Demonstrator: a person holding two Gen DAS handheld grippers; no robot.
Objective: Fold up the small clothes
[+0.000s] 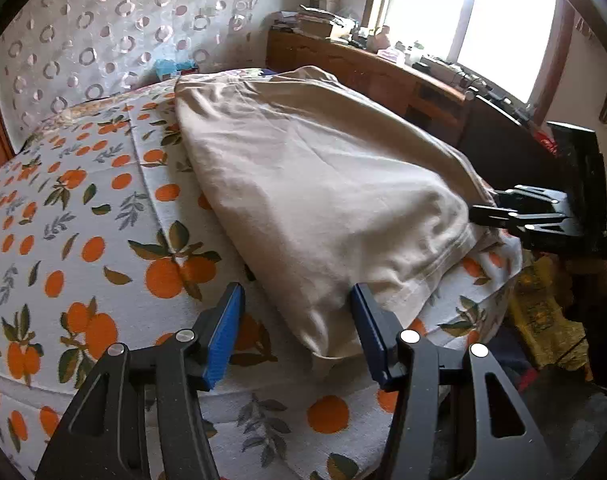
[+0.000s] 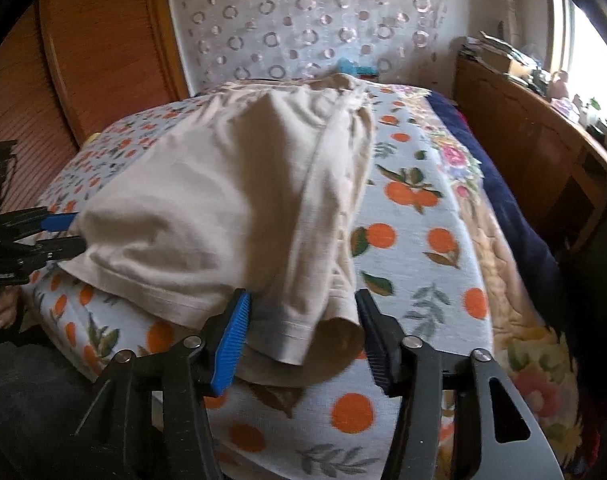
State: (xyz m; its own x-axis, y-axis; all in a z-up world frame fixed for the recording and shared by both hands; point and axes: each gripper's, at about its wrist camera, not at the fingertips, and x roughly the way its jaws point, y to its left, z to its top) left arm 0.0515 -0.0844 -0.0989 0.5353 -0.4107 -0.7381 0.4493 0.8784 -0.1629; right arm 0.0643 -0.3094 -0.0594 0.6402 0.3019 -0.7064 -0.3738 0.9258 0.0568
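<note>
So you're standing at the foot of the bed [image 1: 63, 240] with its orange-print cover, and the beige garment [image 1: 323, 184] is lying along it, already doubled over, with the hemmed end pointing back at you. Your left gripper [image 1: 297, 328] is sitting at the near corner of that hem with its jaws standing partway open; the corner of the cloth is lying between the blue pads [image 1: 223, 336], maybe brushing the right-hand one, but they're not squeezing it. Your right gripper [image 2: 303, 336] is doing much the same at the other corner: jaws partway open, a hemmed flap of the garment [image 2: 231, 208] is drooping down into the gap, touching the left pad and clear of the other, so nothing is being pinched there either. From the left wrist camera you're seeing the right gripper [image 1: 479, 214] poking at the far edge of the cloth, and the right camera is catching the left one [image 2: 69, 232] the same way. A wooden dresser [image 1: 363, 68] is running under the window [image 1: 463, 12].
</note>
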